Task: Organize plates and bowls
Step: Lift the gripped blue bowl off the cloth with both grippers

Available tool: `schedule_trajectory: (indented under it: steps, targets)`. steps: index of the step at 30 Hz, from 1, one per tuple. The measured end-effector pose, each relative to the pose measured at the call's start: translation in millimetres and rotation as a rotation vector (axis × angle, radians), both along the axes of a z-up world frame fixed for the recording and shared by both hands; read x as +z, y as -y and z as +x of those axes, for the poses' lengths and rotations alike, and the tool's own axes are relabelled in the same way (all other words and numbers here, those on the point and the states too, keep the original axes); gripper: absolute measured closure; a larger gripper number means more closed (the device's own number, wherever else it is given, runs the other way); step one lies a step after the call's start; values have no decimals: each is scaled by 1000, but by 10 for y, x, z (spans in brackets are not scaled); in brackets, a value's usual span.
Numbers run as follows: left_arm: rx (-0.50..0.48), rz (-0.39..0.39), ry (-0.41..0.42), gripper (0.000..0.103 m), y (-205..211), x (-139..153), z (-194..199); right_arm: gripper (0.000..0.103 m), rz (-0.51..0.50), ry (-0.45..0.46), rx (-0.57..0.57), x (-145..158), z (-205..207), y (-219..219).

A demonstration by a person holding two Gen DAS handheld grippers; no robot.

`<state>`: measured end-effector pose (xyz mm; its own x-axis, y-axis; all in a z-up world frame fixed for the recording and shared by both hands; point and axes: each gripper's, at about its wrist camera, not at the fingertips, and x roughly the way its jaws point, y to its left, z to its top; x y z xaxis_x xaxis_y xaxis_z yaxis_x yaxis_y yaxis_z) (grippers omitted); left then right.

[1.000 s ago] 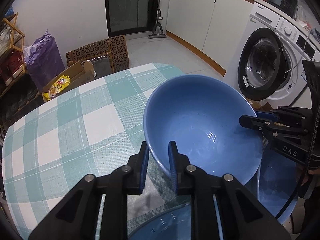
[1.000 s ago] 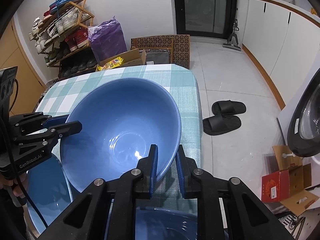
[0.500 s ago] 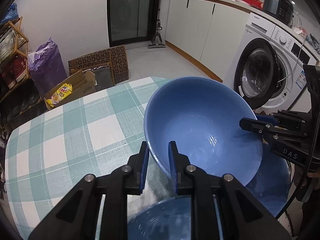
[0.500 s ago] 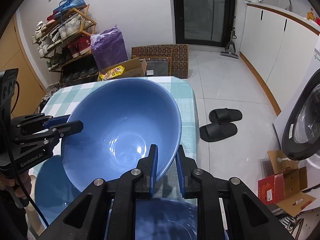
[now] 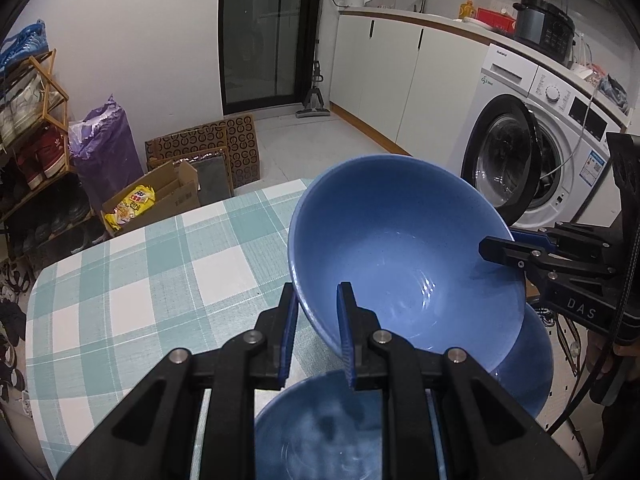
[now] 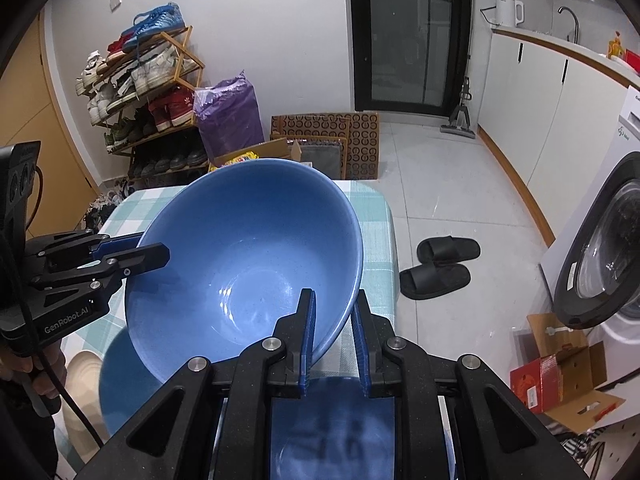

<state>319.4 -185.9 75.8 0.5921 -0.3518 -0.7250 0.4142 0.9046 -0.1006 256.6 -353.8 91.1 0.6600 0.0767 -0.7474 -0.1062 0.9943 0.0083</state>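
Both tongs clamped on the big blue bowl (image 5: 404, 256): left tongs (image 5: 318, 334) pinch one side of its rim, right tongs (image 6: 334, 336) the opposite side. Bowl is tilted, held above the checked table (image 5: 132, 280), over a second blue bowl (image 5: 328, 428) below.

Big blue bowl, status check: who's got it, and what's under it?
Left gripper and right gripper both shut on big blue bowl, opposite rims. Bowl tilted, clear of checked table. Blue dishes sit directly below.
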Motion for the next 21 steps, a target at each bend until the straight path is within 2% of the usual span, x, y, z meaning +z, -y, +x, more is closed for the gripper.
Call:
schedule_trajectory:
  steps: [12,21]
  targets:
    - [2,-15,51,85,-123,255,-292,85,3,49,16,364,-384,-128]
    - [19,-23,67,85,-273,356,-486,85,9,68,45,529,-641,-281]
